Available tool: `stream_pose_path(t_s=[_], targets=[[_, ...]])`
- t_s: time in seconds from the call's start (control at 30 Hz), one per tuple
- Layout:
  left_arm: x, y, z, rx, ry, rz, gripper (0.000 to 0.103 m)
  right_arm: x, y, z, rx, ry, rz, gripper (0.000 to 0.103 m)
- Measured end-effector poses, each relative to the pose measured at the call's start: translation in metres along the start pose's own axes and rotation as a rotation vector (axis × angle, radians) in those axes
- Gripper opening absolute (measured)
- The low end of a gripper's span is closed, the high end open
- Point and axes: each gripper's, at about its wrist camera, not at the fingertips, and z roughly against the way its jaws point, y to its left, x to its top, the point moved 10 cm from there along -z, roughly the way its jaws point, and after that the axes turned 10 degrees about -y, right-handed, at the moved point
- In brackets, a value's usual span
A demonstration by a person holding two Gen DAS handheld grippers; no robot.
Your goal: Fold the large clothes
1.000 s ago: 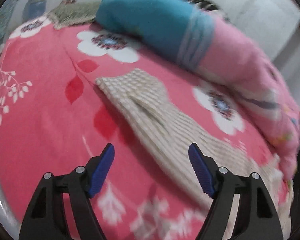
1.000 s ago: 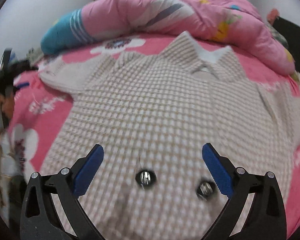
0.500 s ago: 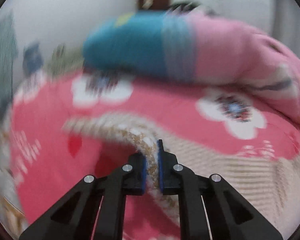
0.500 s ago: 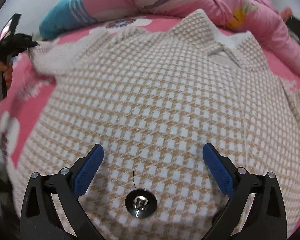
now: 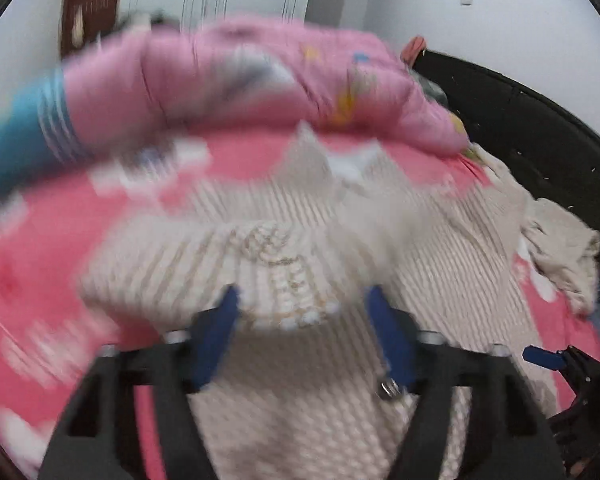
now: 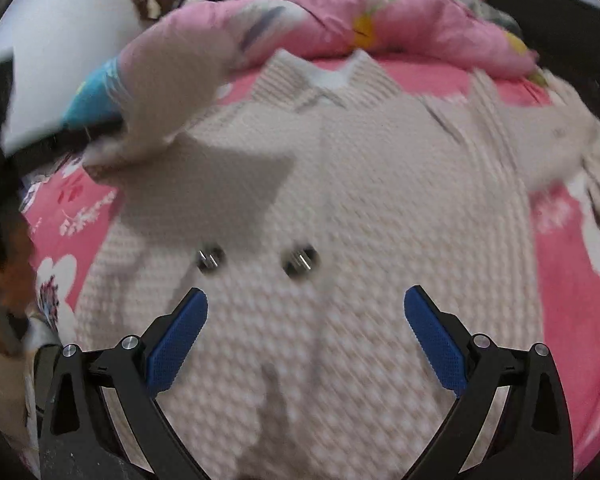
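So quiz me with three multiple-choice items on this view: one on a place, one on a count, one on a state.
1. Where does the beige-and-white checked knit jacket lie?
A. on the pink floral bedsheet
B. on a wooden floor
C. on a hanger

2. How many round metal snap buttons show ahead of the right gripper?
A. none
B. two
C. five

3. How do the left gripper's jaws stand?
A. clamped on the pink quilt
B. apart, having just been opening, the jacket's sleeve end between them
C. out of view

A: sheet shows around the jacket.
B: two studs side by side.
B: a gap either side of the sleeve end.
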Motion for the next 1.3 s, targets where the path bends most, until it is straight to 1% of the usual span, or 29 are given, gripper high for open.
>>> stream_pose_path(t_s=[0.07, 0.13, 0.2, 0.23, 0.27, 0.3, 0.37, 0.43, 0.5, 0.53, 0.63, 0.7, 0.73, 0.8, 0.9, 1.07, 1.13, 1.3], targets=[[-0.035, 0.009, -0.02, 0.022, 0.072, 0.042, 0.073, -0.012, -0.012, 0.003, -0.008, 0.041, -0.027, 0.095], [-0.061, 0.02, -0.034, 0.058, 0.137, 0.088, 0.073, -0.015, -0.017, 0.009, -0.014, 0.053, -0.038, 0.095], [-0.059, 0.022, -0.026, 0.04, 0.098, 0.125, 0.074, -0.009, -0.018, 0.019, -0.013, 0.028, -0.035, 0.095], [-0.054, 0.022, -0.021, 0.035, 0.08, 0.137, 0.079, -0.004, -0.016, 0.023, -0.011, 0.008, -0.029, 0.095], [-0.05, 0.023, -0.016, 0.029, 0.063, 0.144, 0.081, -0.001, -0.014, 0.026, -0.008, -0.004, -0.025, 0.095], [-0.045, 0.024, -0.011, 0.026, 0.038, 0.15, 0.083, 0.003, -0.011, 0.026, 0.0, -0.012, -0.019, 0.095], [-0.043, 0.026, -0.007, 0.038, 0.023, 0.156, 0.089, 0.011, 0.0, 0.014, 0.014, 0.002, -0.011, 0.095], [-0.05, 0.029, -0.013, 0.051, 0.042, 0.16, 0.091, 0.009, 0.012, 0.0, 0.033, 0.037, 0.001, 0.095], [-0.06, 0.032, -0.017, 0.062, 0.082, 0.168, 0.091, 0.008, 0.024, -0.017, 0.049, 0.073, 0.02, 0.095], [-0.065, 0.033, -0.02, 0.069, 0.095, 0.169, 0.092, 0.003, 0.027, -0.025, 0.031, 0.094, 0.042, 0.095], [-0.066, 0.029, -0.025, 0.064, 0.09, 0.132, 0.098, -0.006, 0.029, -0.039, -0.006, 0.135, 0.087, 0.095], [-0.068, 0.027, -0.026, 0.069, 0.103, 0.109, 0.098, -0.015, 0.028, -0.05, -0.025, 0.172, 0.105, 0.095], [-0.068, 0.027, -0.027, 0.066, 0.107, 0.109, 0.098, -0.02, 0.025, -0.054, -0.037, 0.189, 0.117, 0.095], [-0.069, 0.028, -0.027, 0.051, 0.104, 0.121, 0.098, -0.024, 0.023, -0.056, -0.034, 0.202, 0.121, 0.095], [-0.069, 0.03, -0.026, 0.016, 0.096, 0.147, 0.098, -0.027, 0.022, -0.058, -0.024, 0.199, 0.109, 0.095], [-0.068, 0.034, -0.024, -0.04, 0.076, 0.208, 0.098, -0.032, 0.015, -0.06, -0.032, 0.195, 0.109, 0.095], [-0.068, 0.034, -0.023, -0.052, 0.078, 0.222, 0.098, -0.034, 0.012, -0.061, -0.026, 0.189, 0.093, 0.095], [-0.069, 0.034, -0.023, -0.056, 0.08, 0.216, 0.098, -0.037, 0.004, -0.059, -0.022, 0.183, 0.08, 0.095]])
